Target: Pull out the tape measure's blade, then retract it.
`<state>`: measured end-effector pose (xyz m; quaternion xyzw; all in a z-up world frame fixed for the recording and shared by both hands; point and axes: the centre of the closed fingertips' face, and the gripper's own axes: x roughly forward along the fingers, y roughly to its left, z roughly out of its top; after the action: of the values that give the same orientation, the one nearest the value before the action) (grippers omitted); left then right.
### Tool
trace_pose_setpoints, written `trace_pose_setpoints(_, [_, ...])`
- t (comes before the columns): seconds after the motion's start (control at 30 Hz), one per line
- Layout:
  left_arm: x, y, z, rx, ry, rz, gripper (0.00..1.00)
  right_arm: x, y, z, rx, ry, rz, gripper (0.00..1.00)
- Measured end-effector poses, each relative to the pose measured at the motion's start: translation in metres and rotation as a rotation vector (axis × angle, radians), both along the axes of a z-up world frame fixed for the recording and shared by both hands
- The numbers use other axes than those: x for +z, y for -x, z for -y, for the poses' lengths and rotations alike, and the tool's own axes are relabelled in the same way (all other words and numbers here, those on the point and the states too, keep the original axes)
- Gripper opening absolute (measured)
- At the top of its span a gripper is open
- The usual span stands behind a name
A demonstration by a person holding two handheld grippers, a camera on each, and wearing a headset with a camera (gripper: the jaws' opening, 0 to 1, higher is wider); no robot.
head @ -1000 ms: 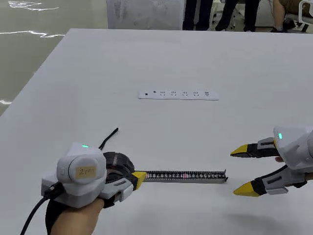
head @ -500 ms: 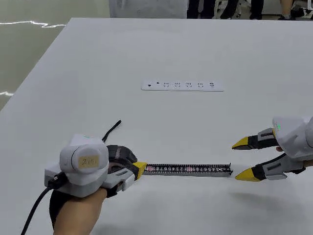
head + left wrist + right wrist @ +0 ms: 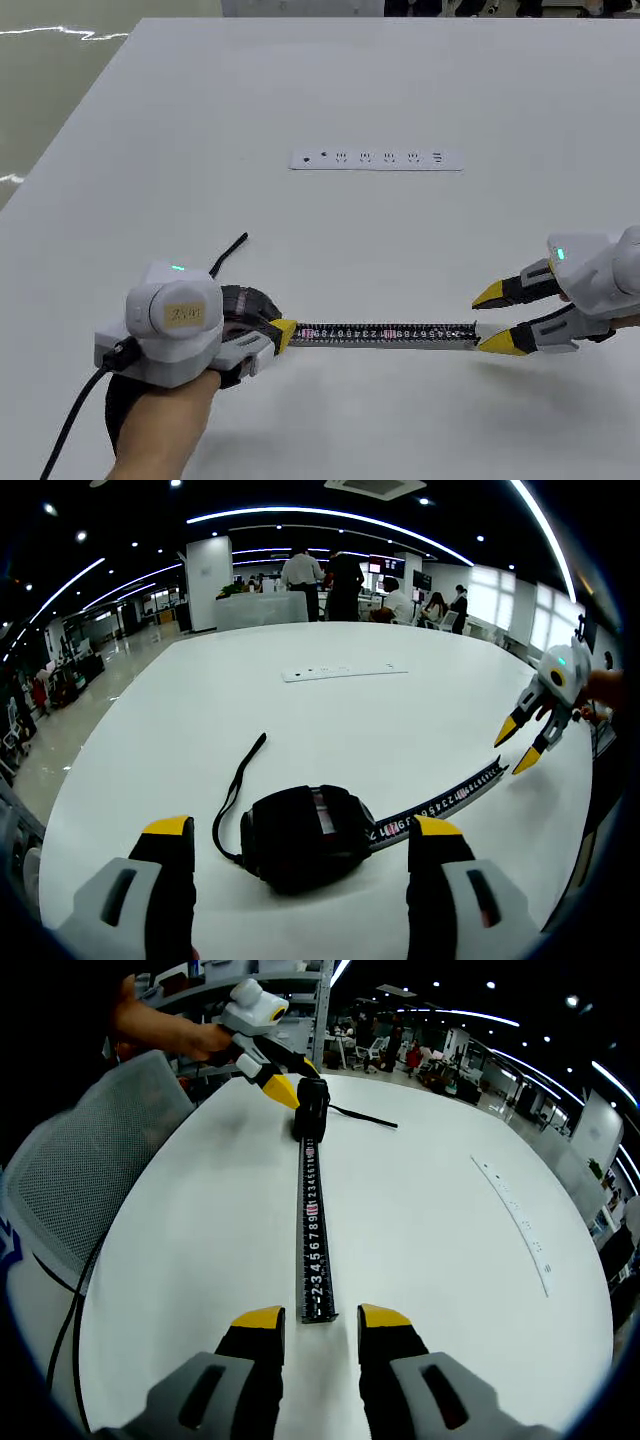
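1. Tape measure (image 3: 248, 312): its black case lies flat on the white bench (image 3: 420, 80), at the near left in the head view, with its blade (image 3: 385, 333) drawn out to the right and flat on the surface.
2. A black wrist strap (image 3: 225, 257) trails from the case across the bench, away from the person.
3. The left tool (image 3: 283, 335) has its jaws spread wide. In the left gripper view (image 3: 300, 827) the case sits between the two yellow tips with a clear gap on each side, so nothing is pinched.
4. The right tool (image 3: 492, 320) is also spread. In the right gripper view (image 3: 321, 1316) the free end of the blade lies just in the gap between its tips, and neither jaw is pressed against it.
5. In the head view that end sits just beside the nearer yellow tip; I cannot tell whether they touch.
6. A white power strip (image 3: 377, 159) lies farther back on the bench, well apart from the tape measure.
7. A dark cable (image 3: 75, 430) hangs from the rear of the left tool.
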<state>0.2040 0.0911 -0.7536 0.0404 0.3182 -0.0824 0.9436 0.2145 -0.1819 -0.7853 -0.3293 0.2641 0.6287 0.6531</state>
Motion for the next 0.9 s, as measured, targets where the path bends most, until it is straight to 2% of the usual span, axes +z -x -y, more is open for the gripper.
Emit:
trace_pose_setpoints(0.47, [-0.011, -0.002, 0.003, 0.004, 0.011, -0.024, 0.83, -0.014, 0.000, -0.001, 0.046, 0.034, -0.001, 0.18])
trace_pose_setpoints(0.9, [-0.018, -0.001, 0.005, 0.020, 0.014, -0.040, 0.80, -0.014, 0.000, -0.001, 0.056, 0.023, 0.019, 0.15])
